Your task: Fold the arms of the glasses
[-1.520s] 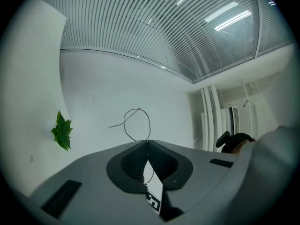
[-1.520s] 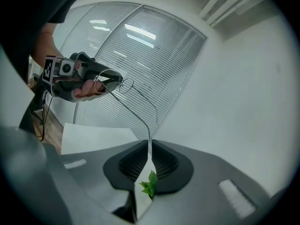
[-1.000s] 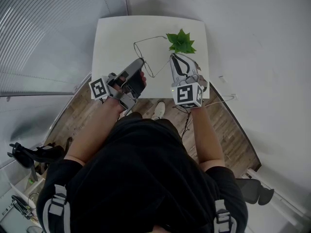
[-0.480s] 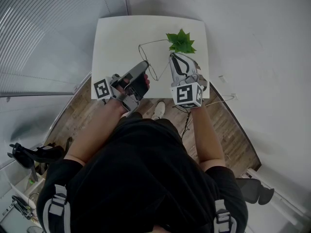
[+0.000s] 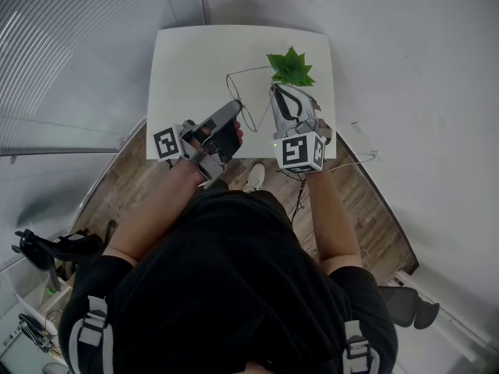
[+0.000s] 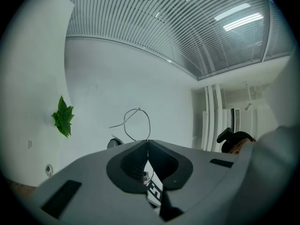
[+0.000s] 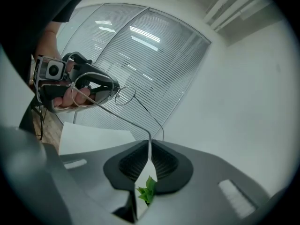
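Right now you hold the glasses point(image 6: 150, 124) up off the table point(image 5: 183, 61), strung between both tools just short of the plant point(image 5: 290, 67). Your left tool point(image 5: 232, 106) is clenched on the wire frame beside a lens loop, which anchors the front so it cannot swing. Your right tool point(image 5: 276, 92) is pinched tight on what looks like the thin arm point(image 7: 118, 117), giving you leverage about the hinge. Working in the air leaves the arm room to sweep inward. I judge the fold unfinished, since the arm stands well out from the frame.
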Motion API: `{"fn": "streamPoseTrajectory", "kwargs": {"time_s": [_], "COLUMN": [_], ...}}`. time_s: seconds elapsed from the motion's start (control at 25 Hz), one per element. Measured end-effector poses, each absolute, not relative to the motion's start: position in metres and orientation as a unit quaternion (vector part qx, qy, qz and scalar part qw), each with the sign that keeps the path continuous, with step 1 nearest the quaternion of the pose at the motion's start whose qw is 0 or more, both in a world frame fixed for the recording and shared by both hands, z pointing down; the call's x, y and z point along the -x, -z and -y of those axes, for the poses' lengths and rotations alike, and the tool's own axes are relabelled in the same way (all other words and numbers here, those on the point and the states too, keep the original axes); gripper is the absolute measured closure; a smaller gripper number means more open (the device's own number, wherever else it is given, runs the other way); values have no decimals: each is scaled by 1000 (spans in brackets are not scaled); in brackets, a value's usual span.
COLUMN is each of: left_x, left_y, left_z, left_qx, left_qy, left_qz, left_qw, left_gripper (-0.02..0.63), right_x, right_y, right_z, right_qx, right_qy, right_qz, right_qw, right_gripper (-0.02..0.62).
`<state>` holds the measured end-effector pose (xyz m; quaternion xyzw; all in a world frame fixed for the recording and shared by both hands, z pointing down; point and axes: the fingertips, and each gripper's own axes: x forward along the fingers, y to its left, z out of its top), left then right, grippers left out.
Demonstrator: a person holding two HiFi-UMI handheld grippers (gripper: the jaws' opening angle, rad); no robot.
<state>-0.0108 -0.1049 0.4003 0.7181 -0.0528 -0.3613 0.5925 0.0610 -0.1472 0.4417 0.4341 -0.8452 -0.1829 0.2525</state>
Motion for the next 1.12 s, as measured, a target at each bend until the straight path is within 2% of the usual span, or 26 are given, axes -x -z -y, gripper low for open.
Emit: {"fn": "streamPoseTrajectory", "kwargs": {"time_s": [1.12], "left_x": [4], "left_y": [-404], "left_z": [106], "left_qx": [-716], "left_qy": [346], "left_qz": [41], "left_qw": [605], "left_gripper": [595], "right_x": [-36], "right_y": [-430], "right_z": [146], "right_qx": [-400], "right_qy": [225], "right_qz": [854], "right_qw": [247], "right_gripper": [566]}}
